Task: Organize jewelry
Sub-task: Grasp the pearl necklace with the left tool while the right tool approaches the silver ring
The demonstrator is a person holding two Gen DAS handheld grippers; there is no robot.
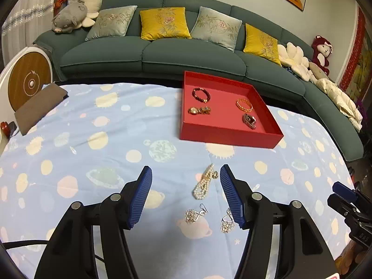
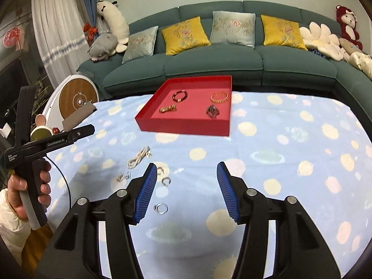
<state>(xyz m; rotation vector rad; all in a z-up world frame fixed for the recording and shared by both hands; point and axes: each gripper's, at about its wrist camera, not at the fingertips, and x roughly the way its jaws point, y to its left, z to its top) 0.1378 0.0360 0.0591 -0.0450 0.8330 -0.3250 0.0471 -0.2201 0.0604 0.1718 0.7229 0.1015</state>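
Observation:
A red tray (image 1: 229, 137) (image 2: 183, 126) sits at the table's far side. It holds a dark red bead bracelet (image 1: 201, 94), a gold watch (image 1: 199, 110), an orange bangle (image 1: 244, 105) and a dark brooch (image 1: 249, 121). A pearl bracelet (image 1: 204, 182) (image 2: 138, 157) lies on the cloth between my left gripper's (image 1: 186, 174) open jaws. Two silver earrings (image 1: 194, 214) (image 1: 227, 222) lie nearer. My right gripper (image 2: 184, 169) is open and empty above the cloth, with silver rings (image 2: 161, 208) (image 2: 166, 181) by its left finger.
The table wears a light blue planet-print cloth (image 1: 104, 139). A brown pad (image 1: 39, 105) lies at its far left corner. A green sofa (image 1: 162, 53) with cushions stands behind. A round white and wood device (image 1: 28, 79) stands left. The left gripper's handle (image 2: 34, 148) shows in the right wrist view.

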